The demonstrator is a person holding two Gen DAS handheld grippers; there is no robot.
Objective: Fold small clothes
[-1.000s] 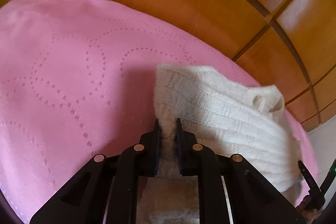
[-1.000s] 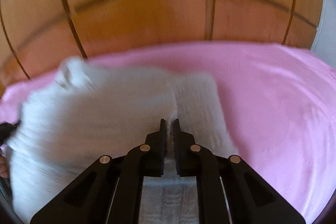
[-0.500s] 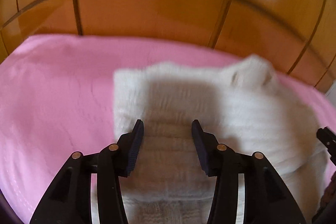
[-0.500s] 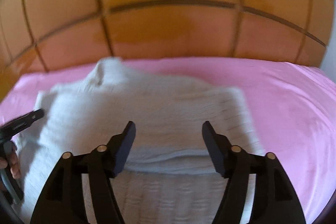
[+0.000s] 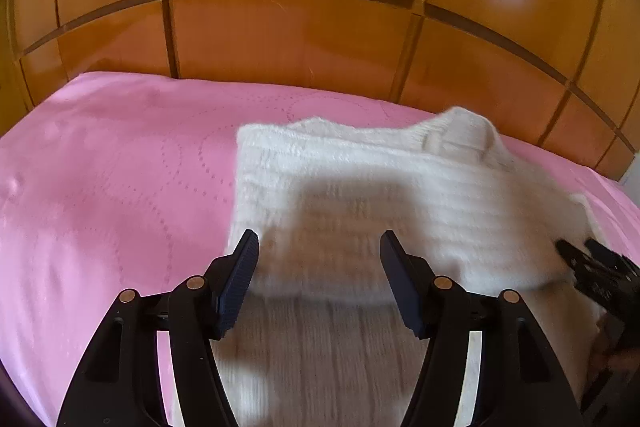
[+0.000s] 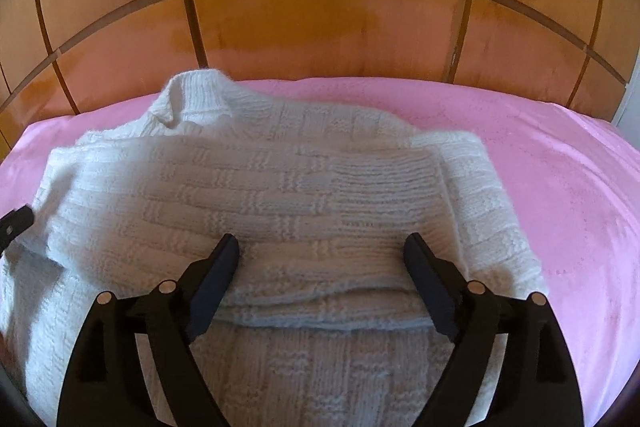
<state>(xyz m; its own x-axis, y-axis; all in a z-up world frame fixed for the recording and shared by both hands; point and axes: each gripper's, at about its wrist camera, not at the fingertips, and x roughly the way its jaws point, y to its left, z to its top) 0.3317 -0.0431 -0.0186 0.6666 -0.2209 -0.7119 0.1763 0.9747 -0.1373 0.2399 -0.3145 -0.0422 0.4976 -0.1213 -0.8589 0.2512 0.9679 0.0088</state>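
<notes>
Beneath both sets of fingers, the white knit sweater [image 6: 256, 195] is lying on the pink bedspread [image 6: 560, 187], with its lower part doubled up over the body and the folded edge running just ahead of the tips. The left gripper [image 5: 319, 251] and the right gripper [image 6: 322, 253] have both just been opening; their fingers are standing spread and released, with nothing pinched between them, only knit below.

Risks, as judged: the thick, springy knit may be creeping back open now that nothing is pinning it. A ribbed finger pad could be snagging loose yarn on withdrawal and dragging the fold askew. The collar beyond the fingertips is standing up lumpy, so any further fold may be sitting uneven.

Writing: no brand, label or lettering is showing anywhere.
</notes>
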